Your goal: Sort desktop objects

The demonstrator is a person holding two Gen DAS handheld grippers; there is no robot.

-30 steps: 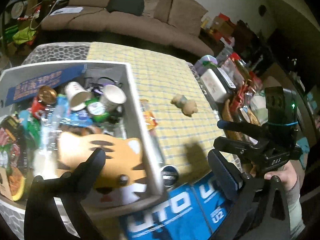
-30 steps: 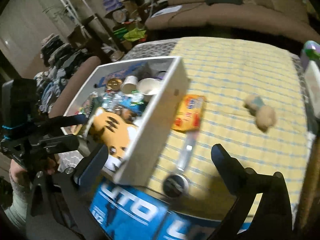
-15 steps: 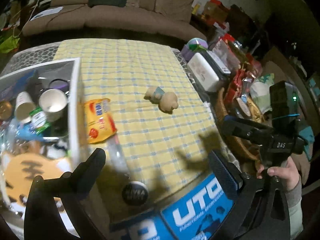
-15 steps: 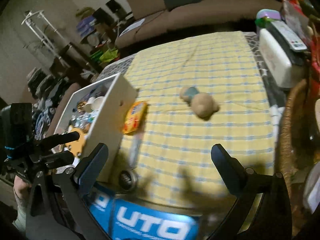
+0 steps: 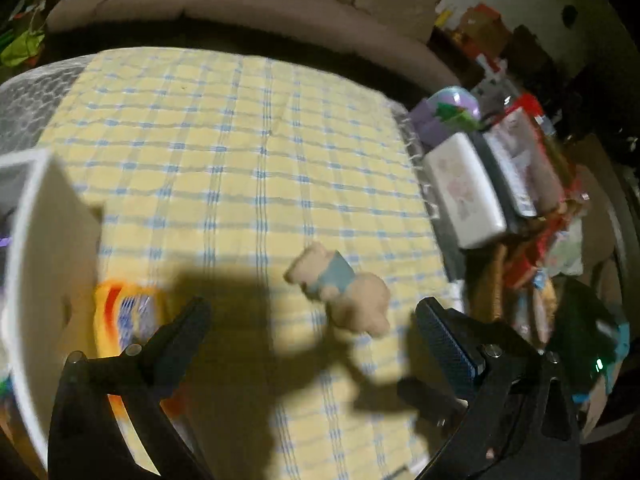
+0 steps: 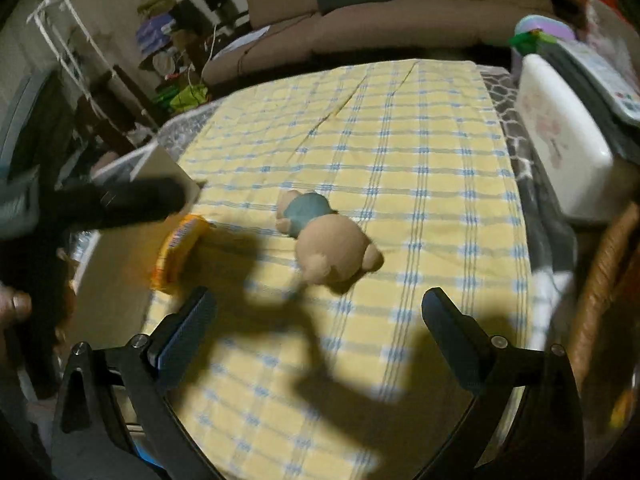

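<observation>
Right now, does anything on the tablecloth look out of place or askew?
Yes. A plush bear lies toppled in the middle of the yellow checked cloth, and an orange snack packet sits wedged against the white bin, outside it.

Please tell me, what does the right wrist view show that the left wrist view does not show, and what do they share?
Only the right wrist view shows the white rack by the wall, the remote control, and the left gripper's dark body reaching in. Only the left wrist view shows the red packages at the table's right. Both show the plush bear, the orange snack packet, the white box, the checked cloth and the sofa.
</observation>
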